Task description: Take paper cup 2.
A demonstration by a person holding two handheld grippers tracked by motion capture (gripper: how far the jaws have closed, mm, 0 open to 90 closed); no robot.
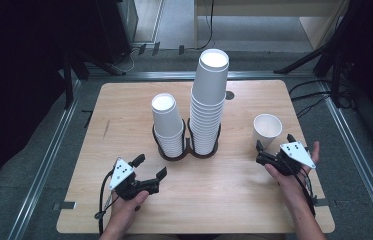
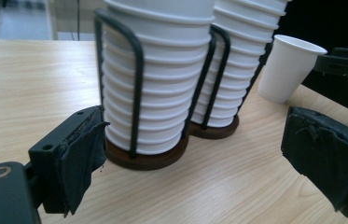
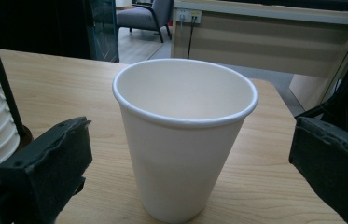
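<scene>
Paper cup (image 3: 184,140) stands upright between the right tongs' (image 3: 188,163) wide-open, empty jaws; left tongs (image 2: 195,161) gape empty too.

Even overhead light on my table (image 1: 124,120), soft shadows; surroundings dark. Near jaws in both gripper views slightly blurred.

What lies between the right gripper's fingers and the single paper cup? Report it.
Nothing: in the right gripper view the single paper cup stands upright between the open fingers, with bare table around it.
</scene>
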